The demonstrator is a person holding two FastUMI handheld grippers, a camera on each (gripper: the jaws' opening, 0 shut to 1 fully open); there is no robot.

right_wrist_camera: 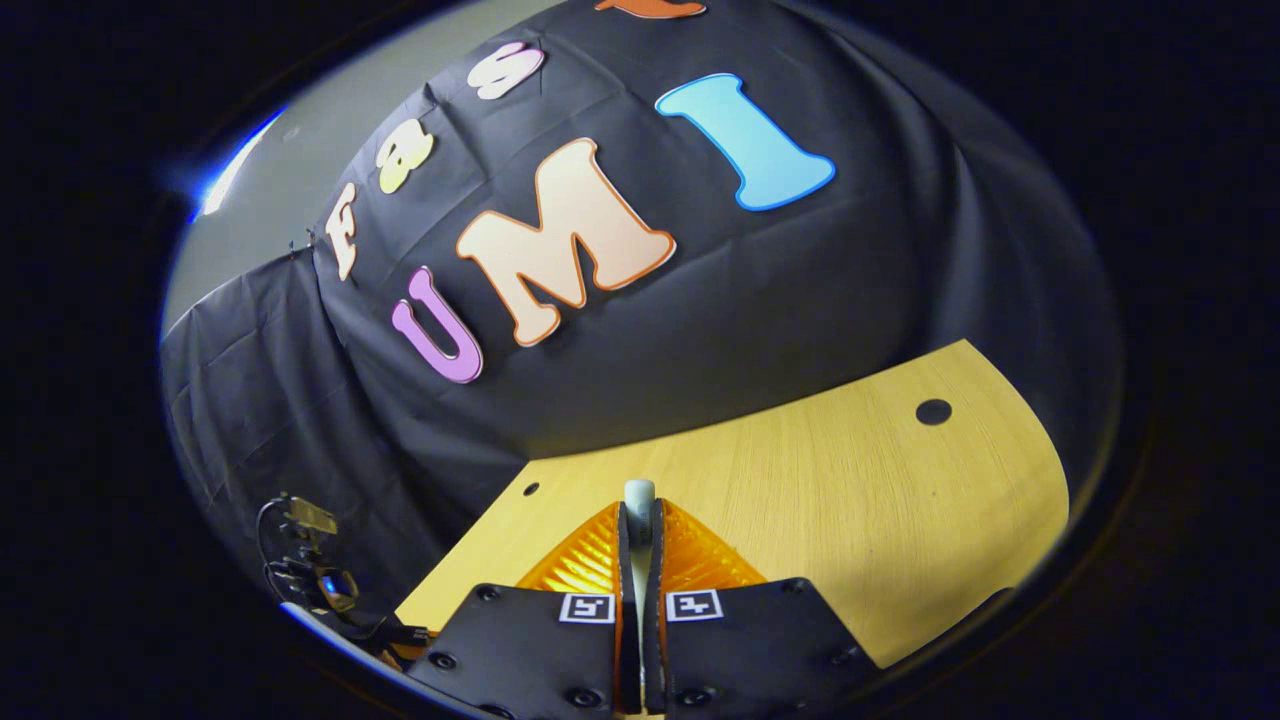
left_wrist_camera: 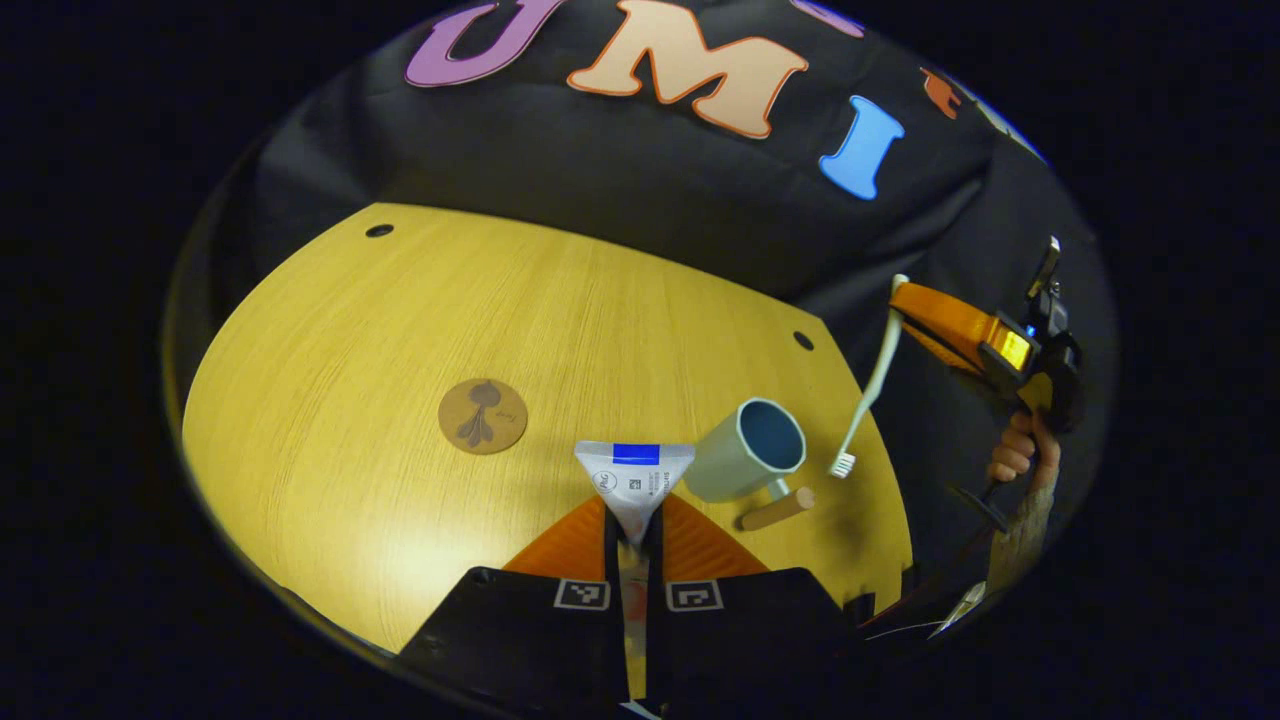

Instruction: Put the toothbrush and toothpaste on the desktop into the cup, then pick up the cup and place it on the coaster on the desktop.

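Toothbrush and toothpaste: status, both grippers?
Left gripper shut on toothpaste, lifted beside cup. Right gripper shut on toothbrush, hanging bristles down by the cup. Cup empty, off the coaster. Nothing blocking.

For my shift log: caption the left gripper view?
Left gripper pinches white toothpaste tube beside grey-blue cup; right gripper dangles white toothbrush.

The counter (left_wrist_camera: pixel 400 330) is yellow-tan wood with fine straight grain and small dark holes. The coaster (left_wrist_camera: pixel 482 416) is brown with a darker brown figure. The cup (left_wrist_camera: pixel 748 450) is pale grey-green outside, deep blue inside, with a light wooden handle. The toothpaste (left_wrist_camera: pixel 634 480) is white with a blue band. The toothbrush (left_wrist_camera: pixel 872 385) is white.
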